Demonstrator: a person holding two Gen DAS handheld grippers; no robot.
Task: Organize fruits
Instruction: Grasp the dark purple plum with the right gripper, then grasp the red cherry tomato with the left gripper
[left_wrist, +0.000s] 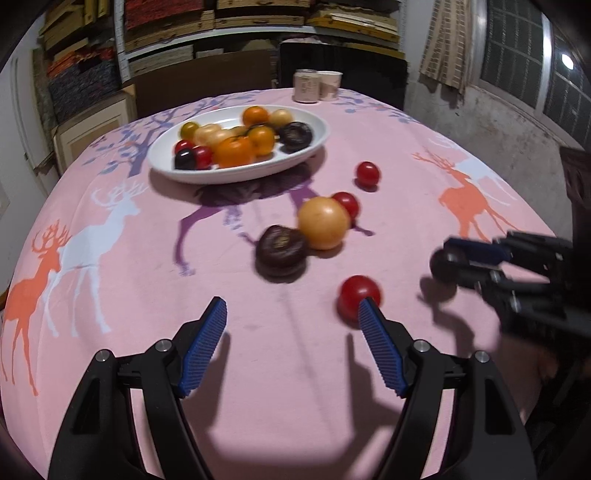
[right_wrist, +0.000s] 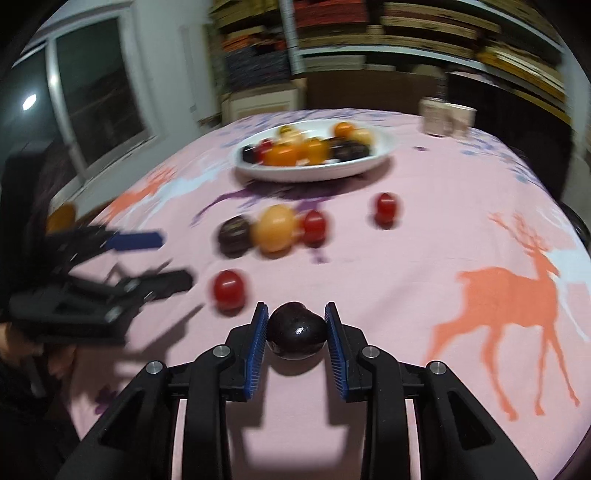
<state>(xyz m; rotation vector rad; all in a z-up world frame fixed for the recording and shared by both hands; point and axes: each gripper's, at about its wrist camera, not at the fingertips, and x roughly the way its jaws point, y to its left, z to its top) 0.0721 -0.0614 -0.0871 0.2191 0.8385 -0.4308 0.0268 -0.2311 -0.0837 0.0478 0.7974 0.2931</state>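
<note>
White plate (left_wrist: 321, 127) beyond both claws already held many fruits; five lay loose ahead. Right claw (right_wrist: 296, 325) clenched a dark plum (right_wrist: 297, 334); left claw (left_wrist: 293, 312) gaped, empty.

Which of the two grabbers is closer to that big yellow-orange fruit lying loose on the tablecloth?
Left. The left gripper hangs open just short of the yellow-orange fruit, a red fruit by one finger. The right gripper sits further off, clamping a dark plum.

Landmark: table (left_wrist: 258, 350) under pink deer-print cloth
Behind table: shelves (left_wrist: 258, 22) of stacked boards
Right of table: barred window (left_wrist: 535, 74), bright lamp (left_wrist: 567, 61)
</note>
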